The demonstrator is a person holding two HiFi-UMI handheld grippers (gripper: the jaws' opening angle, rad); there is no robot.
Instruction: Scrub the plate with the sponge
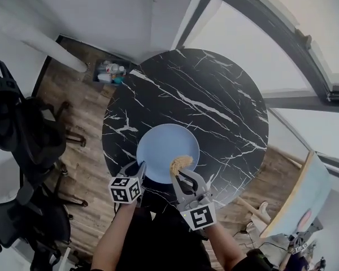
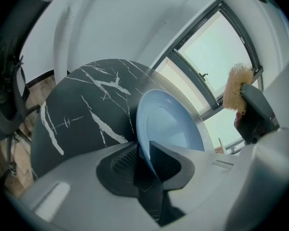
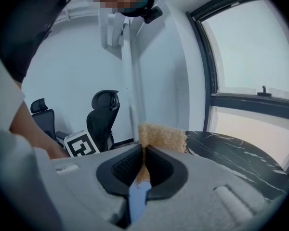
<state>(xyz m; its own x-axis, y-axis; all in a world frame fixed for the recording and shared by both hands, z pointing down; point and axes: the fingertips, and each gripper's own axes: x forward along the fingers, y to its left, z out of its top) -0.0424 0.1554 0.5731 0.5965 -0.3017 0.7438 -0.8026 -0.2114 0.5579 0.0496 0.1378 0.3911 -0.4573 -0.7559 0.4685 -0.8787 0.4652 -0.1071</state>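
While one hand-held gripper clamps one plate, another pinches one sponge.

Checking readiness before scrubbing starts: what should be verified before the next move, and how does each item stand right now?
1. Sponge clamped in right hand-held gripper: ok.
2. Plate rim gripped by left hand-held gripper: ok, the rim sits between closed jaws.
3. Sponge over the plate: ok, above its near right rim.
4. Sponge touching the plate surface: cannot tell.
5. Plate lying flat on the table: cannot tell.
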